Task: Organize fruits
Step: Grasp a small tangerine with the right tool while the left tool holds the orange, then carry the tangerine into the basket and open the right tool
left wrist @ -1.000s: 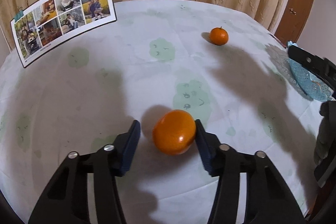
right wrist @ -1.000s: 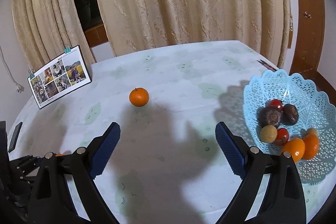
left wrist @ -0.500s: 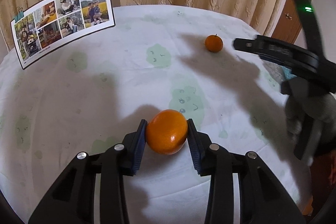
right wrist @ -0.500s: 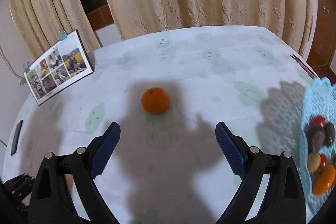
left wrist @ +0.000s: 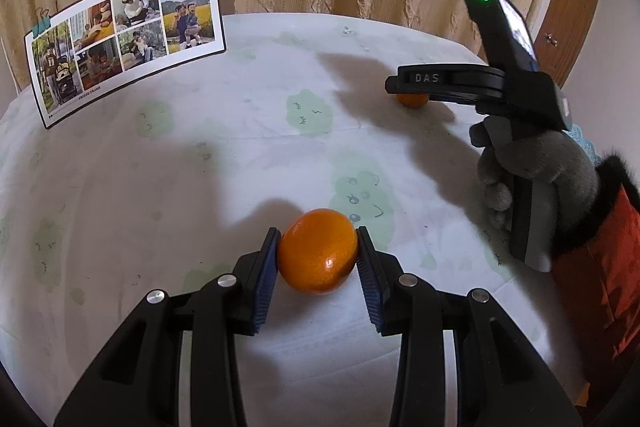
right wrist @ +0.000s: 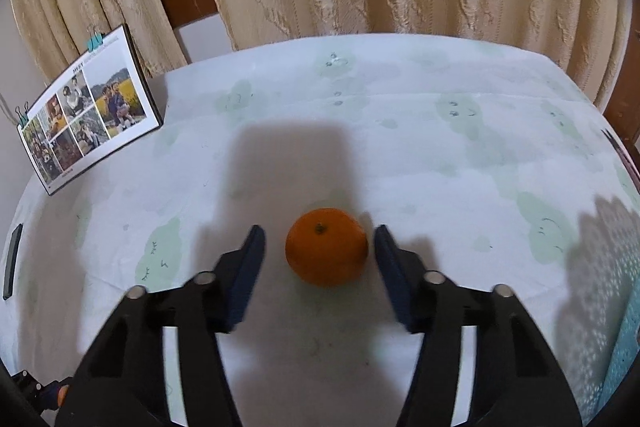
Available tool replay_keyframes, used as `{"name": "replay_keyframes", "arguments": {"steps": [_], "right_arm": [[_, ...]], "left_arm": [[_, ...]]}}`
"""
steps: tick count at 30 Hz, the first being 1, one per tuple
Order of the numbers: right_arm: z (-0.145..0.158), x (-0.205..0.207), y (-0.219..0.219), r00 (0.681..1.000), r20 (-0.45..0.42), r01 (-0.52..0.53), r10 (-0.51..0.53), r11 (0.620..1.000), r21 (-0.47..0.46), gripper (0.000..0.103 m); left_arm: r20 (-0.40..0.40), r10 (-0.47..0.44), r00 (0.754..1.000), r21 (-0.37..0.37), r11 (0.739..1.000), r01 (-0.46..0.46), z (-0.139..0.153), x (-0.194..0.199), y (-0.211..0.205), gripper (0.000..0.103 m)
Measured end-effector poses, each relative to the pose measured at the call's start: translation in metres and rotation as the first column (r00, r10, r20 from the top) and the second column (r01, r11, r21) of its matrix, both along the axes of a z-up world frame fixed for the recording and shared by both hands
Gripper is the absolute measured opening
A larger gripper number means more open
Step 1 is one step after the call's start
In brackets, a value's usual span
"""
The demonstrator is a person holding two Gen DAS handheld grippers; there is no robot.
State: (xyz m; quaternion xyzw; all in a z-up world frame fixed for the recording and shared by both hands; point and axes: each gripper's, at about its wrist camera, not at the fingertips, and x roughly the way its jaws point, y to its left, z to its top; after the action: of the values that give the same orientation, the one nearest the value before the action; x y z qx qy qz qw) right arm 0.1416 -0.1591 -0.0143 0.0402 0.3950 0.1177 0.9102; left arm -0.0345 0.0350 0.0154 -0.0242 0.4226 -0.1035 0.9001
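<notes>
My left gripper [left wrist: 317,259] is shut on a large orange [left wrist: 317,257], both blue pads pressed to its sides, at the near part of the table. A smaller orange [right wrist: 326,247] with its stem up sits on the cloth between the open fingers of my right gripper [right wrist: 320,251], with a gap on each side. In the left wrist view that small orange [left wrist: 412,100] shows partly under the right gripper [left wrist: 404,83], held by a gloved hand at the right.
A photo card [left wrist: 124,39] with clips stands at the back left of the round table [left wrist: 240,155]. The blue basket's rim [right wrist: 624,359] shows at the right edge. Curtains hang behind the table. A dark phone [right wrist: 11,261] lies at the far left.
My left gripper closed on the large orange. My right gripper moved left and forward from the basket side and now straddles the small orange, its fingers narrower than before.
</notes>
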Motion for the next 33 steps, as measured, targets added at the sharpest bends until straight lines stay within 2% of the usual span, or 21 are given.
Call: {"name": "replay_keyframes", "arguments": {"steps": [2,7,17,33], "right_arm": [[-0.002,0.002,0.000,1.000,-0.006,0.011,-0.011,1.000,-0.014,0.041],[0.000,-0.006,-0.005,1.000,-0.003,0.013,-0.013,1.000,0.003,0.041],[0.027,-0.047,-0.032,0.997,0.065,0.040,-0.044,0.997,0.069,0.041],[0.046,-0.122,-0.114,0.972,0.142,0.164,-0.187,0.973,0.161,0.041]], "left_arm": [[-0.003,0.002,1.000,0.001,1.000,-0.002,-0.001,0.001,0.000,0.038],[-0.005,0.002,1.000,0.005,1.000,-0.002,-0.001,0.002,0.000,0.038],[0.008,-0.006,1.000,0.026,1.000,0.006,0.001,0.001,-0.003,0.038],[0.042,-0.069,0.997,0.070,0.995,0.066,0.015,-0.009,-0.038,0.038]]}}
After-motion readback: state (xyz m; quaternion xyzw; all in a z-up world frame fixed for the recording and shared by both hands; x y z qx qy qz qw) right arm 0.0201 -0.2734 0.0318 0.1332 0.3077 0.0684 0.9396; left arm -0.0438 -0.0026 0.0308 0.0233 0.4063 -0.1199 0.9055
